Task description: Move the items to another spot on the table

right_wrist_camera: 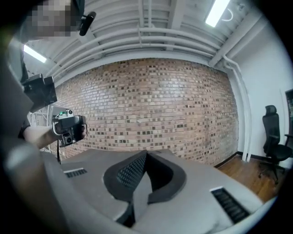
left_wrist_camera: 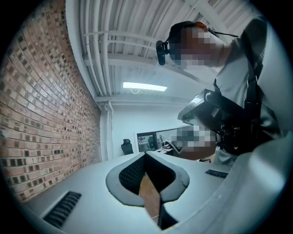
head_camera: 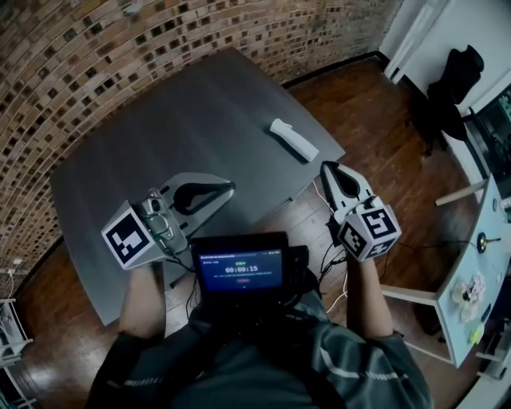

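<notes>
With left gripper [head_camera: 231, 187] and right gripper [head_camera: 326, 166] both closed empty, open the right before straddling the white remote [head_camera: 293, 139] crosswise.

A brick wall [head_camera: 96, 72] is closing the far side of the room. A wooden floor [head_camera: 375, 112] is lying at the foot of the brick wall. A black office chair [right_wrist_camera: 271, 135] is standing just past the brick wall's right end. White pipes [right_wrist_camera: 151, 41] are running above the brick wall, and a long lamp [right_wrist_camera: 219, 11] is shining there. A white desk [head_camera: 471, 264] is standing well apart from the brick wall.
</notes>
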